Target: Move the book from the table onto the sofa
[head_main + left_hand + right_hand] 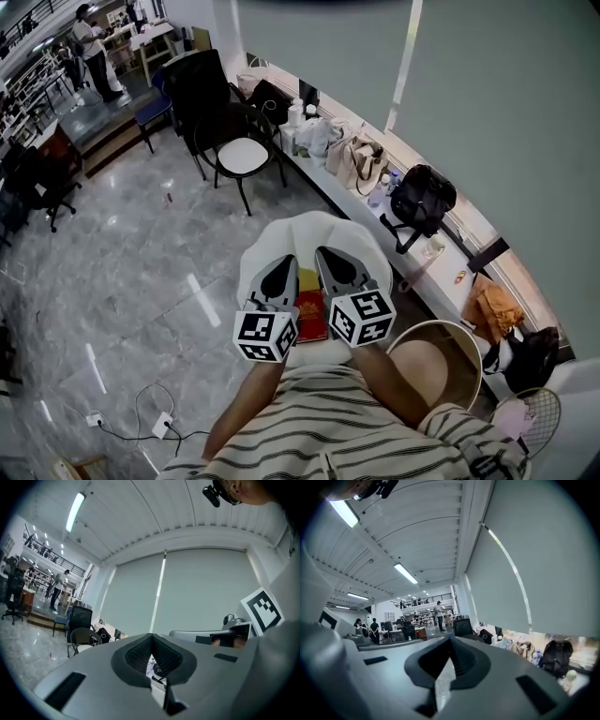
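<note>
While the head view looks steeply down past a striped shirt (319, 427), the left tool (288, 260) and the right tool (323, 251) sit side by side in the lower middle of the frame. Each has its jaws pressed together with nothing between them. Under them lies a round white tabletop (319, 230). The red book (311, 319) lies flat on it and shows in the gap between the two marker cubes. A yellow thing (307, 279) shows just above the book in the picture. A round beige seat (433, 367) with a curved rim stands at the lower right, just beside the tabletop. A black chair (242, 155) with a white cushion stands upper left of centre, and a black backpack (422, 197) rests on a long ledge (433, 281) at the right.

In the left gripper view, the left tool (151, 639) is closed and empty at the bottom centre, facing a pale window blind (201, 592).

In the right gripper view, the right tool (450, 640) is likewise closed and empty, and the backpack shows at the lower right.
</note>
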Available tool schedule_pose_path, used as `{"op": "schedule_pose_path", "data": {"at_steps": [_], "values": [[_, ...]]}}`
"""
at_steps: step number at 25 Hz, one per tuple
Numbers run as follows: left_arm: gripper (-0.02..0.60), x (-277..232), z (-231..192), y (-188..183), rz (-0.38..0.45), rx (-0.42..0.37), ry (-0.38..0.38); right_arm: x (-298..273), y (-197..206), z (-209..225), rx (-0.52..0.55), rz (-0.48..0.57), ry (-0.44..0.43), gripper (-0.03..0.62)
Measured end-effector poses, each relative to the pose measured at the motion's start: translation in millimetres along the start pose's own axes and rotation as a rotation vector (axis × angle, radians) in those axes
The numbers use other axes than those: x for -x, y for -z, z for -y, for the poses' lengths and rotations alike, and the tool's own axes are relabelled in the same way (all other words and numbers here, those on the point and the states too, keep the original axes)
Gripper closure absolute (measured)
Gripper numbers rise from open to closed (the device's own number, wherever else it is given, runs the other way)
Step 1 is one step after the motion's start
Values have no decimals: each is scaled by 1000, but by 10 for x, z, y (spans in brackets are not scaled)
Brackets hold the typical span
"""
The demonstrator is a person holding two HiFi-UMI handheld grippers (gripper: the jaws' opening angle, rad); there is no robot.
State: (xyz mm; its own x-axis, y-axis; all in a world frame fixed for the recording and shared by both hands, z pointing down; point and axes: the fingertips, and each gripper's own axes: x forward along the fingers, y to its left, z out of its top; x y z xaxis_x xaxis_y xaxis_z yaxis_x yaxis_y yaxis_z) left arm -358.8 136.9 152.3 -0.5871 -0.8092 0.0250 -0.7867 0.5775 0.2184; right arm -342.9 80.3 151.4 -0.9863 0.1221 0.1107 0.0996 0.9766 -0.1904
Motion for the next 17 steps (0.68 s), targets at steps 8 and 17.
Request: {"op": "schedule_pose_path", "data": {"at_steps": [8,17], "values": [[577,-29,-1,26,-4,5,-2,12,0,13,10,7,1,580],[577,-54,-46,32,2,13,-1,-8,8,31,17,11,7,580]]}}
